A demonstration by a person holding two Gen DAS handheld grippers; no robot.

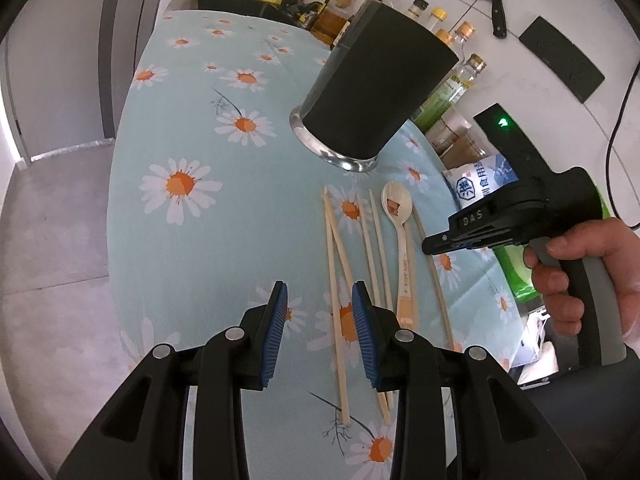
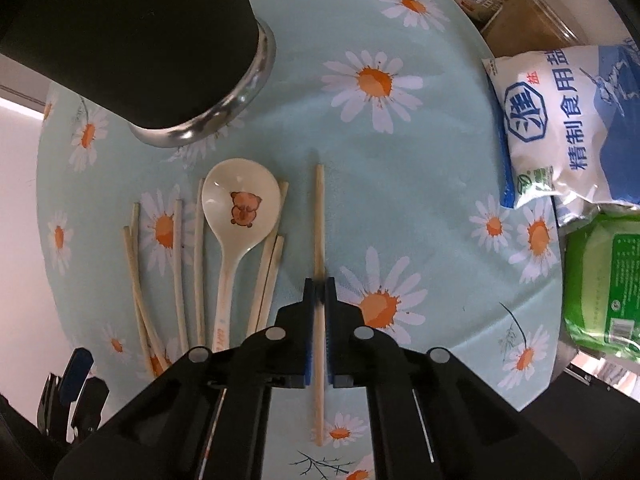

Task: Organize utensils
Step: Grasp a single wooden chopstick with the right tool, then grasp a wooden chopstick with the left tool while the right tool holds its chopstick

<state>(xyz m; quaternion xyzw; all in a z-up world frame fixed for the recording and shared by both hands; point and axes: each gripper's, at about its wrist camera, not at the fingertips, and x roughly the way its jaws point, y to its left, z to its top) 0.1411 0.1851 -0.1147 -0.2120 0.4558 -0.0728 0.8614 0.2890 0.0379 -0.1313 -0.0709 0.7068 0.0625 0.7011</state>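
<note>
Left wrist view: the left gripper (image 1: 319, 332) hangs over the daisy-print tablecloth (image 1: 188, 128) with its blue-padded jaws spread wide and nothing between them. A pair of wooden chopsticks (image 1: 335, 280) lies on the cloth, running through the gap toward its right-hand pad. More chopsticks and a white ceramic spoon (image 1: 400, 240) lie just to the right. The black utensil holder (image 1: 372, 92) stands beyond them. The person's hand (image 1: 580, 276) holds the right gripper at the right edge.

Right wrist view: the right gripper (image 2: 319, 292) has its jaws closed to a narrow slit around a single chopstick (image 2: 319, 216), gripped about midway, both ends sticking out. The spoon (image 2: 240, 208) and the remaining chopsticks (image 2: 176, 264) lie just left of it. A salt bag (image 2: 560, 128) sits at the table's right edge.
</note>
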